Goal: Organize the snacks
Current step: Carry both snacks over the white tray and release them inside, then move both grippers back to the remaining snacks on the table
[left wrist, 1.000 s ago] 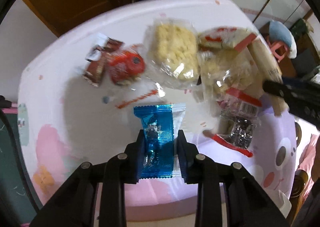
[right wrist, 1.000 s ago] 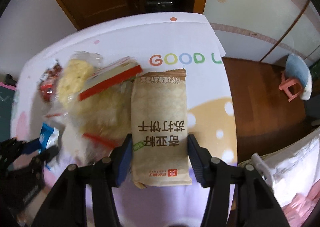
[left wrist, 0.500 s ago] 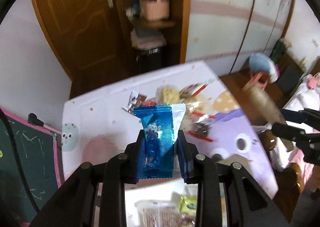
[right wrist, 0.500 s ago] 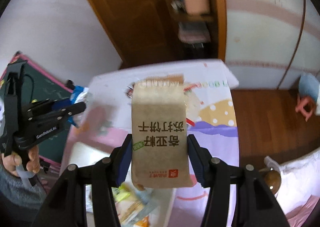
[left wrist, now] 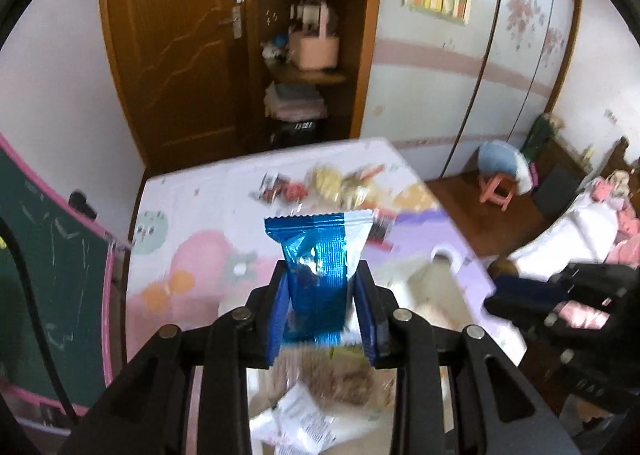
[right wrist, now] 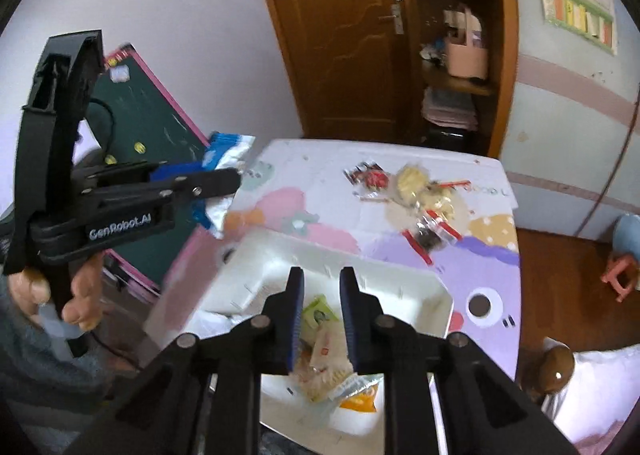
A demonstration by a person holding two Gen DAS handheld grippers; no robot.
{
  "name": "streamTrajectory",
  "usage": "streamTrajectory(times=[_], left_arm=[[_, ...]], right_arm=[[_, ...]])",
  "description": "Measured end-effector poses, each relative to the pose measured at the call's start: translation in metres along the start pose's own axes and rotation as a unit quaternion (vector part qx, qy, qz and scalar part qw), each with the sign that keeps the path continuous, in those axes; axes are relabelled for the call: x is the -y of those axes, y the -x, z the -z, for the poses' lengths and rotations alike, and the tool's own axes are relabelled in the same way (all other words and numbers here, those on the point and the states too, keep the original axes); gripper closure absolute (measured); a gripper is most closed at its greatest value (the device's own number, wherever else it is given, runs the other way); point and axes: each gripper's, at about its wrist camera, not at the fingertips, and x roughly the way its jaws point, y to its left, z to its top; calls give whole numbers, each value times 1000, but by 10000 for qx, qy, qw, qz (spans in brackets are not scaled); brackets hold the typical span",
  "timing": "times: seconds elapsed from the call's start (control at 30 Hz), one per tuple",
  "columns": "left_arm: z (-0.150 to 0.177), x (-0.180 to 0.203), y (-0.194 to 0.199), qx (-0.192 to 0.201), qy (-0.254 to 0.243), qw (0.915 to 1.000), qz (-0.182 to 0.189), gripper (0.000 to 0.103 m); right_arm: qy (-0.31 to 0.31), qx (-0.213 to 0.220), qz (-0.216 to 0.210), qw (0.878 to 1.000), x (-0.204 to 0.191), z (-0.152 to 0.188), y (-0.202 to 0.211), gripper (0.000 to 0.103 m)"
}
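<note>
Left tongs: the left gripper [left wrist: 322, 311] is clamping the lower half of a shiny blue-and-white foil snack packet [left wrist: 320, 255], pads pressing on both sides; the packet is standing upright out of the jaws, probably so it can drop straight down once freed

Right tongs: the right gripper [right wrist: 320, 315] is sitting narrow with nothing between its blue-lined pads; it is hanging empty over the bin, which suggests its load is already delivered

Why held so: both tools are pointing steeply downward over the same container; the left one, seen from the right wrist view [right wrist: 224, 183], is carrying its packet at the bin's far-left edge, not yet over the opening

Container: a white rectangular plastic bin [right wrist: 400, 279] is resting on the pastel cartoon-print play mat [right wrist: 480, 267]; inside are lying several wrapped snacks, among them a green-labelled packet [right wrist: 318, 313], a pale packet [right wrist: 328, 359] and an orange-cornered one [right wrist: 360, 401]

Still outside: a loose cluster of snacks [right wrist: 416, 199], red wrappers and clear bags of yellow pieces, is lying on the mat well apart from the bin; sorting looks partly done

Risk: the foil is slippery and gripped low; it may tip as the jaws loosen
</note>
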Motion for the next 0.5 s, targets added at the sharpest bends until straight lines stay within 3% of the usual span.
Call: streamTrajectory(times=[0.07, 0.13, 0.17, 0.2, 0.3, 0.5], left_arm=[[20, 1, -11, -84, 13, 9999, -68, 70], [38, 3, -21, -207, 12, 9998, -58, 41], [45, 4, -25, -244, 48, 9997, -70, 12], [53, 4, -25, -200, 132, 9997, -107, 5], [71, 2, -29, -181, 251, 9995, -90, 5], [83, -10, -20, -36, 645, 9978, -180, 5]], right_arm=[[6, 24, 230, 9997, -7, 11, -3, 85], [-18, 2, 309, 9995, -10, 19, -5, 84], [-83, -29, 299, 9995, -9, 23, -6, 83], [-152, -54, 276, 9995, -9, 27, -6, 80], [-364, -116, 275, 9989, -7, 39, -7, 67], [-827, -389, 105, 9958, 4, 59, -12, 63]])
